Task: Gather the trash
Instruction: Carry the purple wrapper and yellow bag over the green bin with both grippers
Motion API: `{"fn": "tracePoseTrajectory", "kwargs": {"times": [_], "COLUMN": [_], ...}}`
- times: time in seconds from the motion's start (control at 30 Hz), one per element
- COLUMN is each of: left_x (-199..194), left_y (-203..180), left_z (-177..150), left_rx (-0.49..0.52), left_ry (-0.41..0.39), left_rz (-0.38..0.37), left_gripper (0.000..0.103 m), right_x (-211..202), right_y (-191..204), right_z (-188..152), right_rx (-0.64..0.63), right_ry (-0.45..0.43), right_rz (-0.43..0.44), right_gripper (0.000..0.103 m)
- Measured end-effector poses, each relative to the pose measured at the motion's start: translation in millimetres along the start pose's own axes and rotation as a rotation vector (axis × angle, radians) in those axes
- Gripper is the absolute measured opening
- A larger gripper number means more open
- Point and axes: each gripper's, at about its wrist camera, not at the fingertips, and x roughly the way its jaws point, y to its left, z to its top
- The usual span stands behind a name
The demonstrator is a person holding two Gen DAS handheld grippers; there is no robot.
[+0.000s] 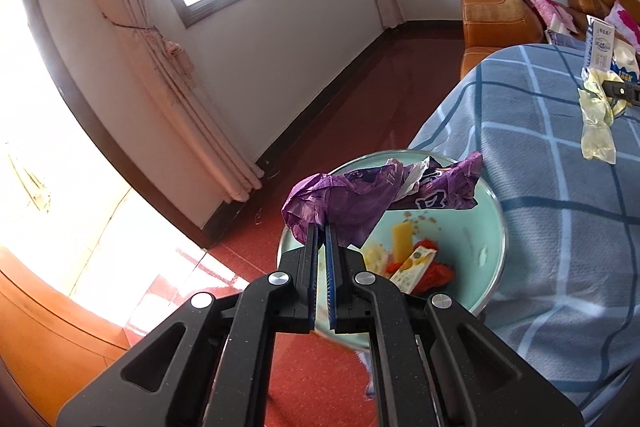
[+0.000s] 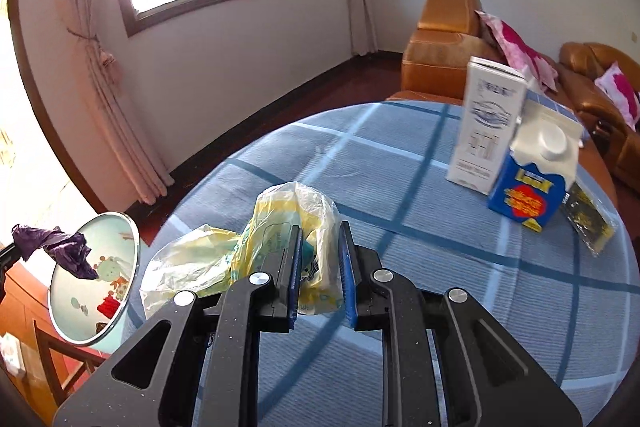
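Observation:
My left gripper [image 1: 322, 227] is shut on a crumpled purple wrapper [image 1: 360, 195], which hangs over the mouth of a pale green bin [image 1: 490, 227]. Inside the bin lie yellow, orange and red scraps [image 1: 412, 263]. In the right wrist view the same purple wrapper [image 2: 60, 247] hangs in front of the bin [image 2: 134, 251] at the far left. My right gripper [image 2: 320, 235] is shut on a crinkled yellow and clear plastic bag [image 2: 208, 259] just above the table [image 2: 440, 267]. The left wrist view shows that bag [image 1: 596, 115] hanging from the right gripper at the far right.
A white carton [image 2: 486, 131], a blue carton [image 2: 532, 179] and a dark packet [image 2: 588, 223] stand on the blue checked tablecloth at the far right. An orange sofa [image 2: 444, 43] with pink cushions is behind. The bin stands on the red floor [image 1: 320, 379] beside the table's edge. A wooden chair [image 2: 48, 359] is below the bin.

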Motion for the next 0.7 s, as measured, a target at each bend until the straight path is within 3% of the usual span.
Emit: {"fn": "tracePoseTrajectory", "kwargs": {"times": [0.7], "left_x": [7], "left_y": [31], "left_z": [-21], "left_rx": [-0.038], "left_ry": [0.032], "left_rz": [0.058], "left_gripper": [0.003], "right_x": [16], "right_y": [59], "right_z": [4], "right_rx": [-0.088], "right_ry": [0.019], "right_rz": [0.043], "right_gripper": [0.018]}}
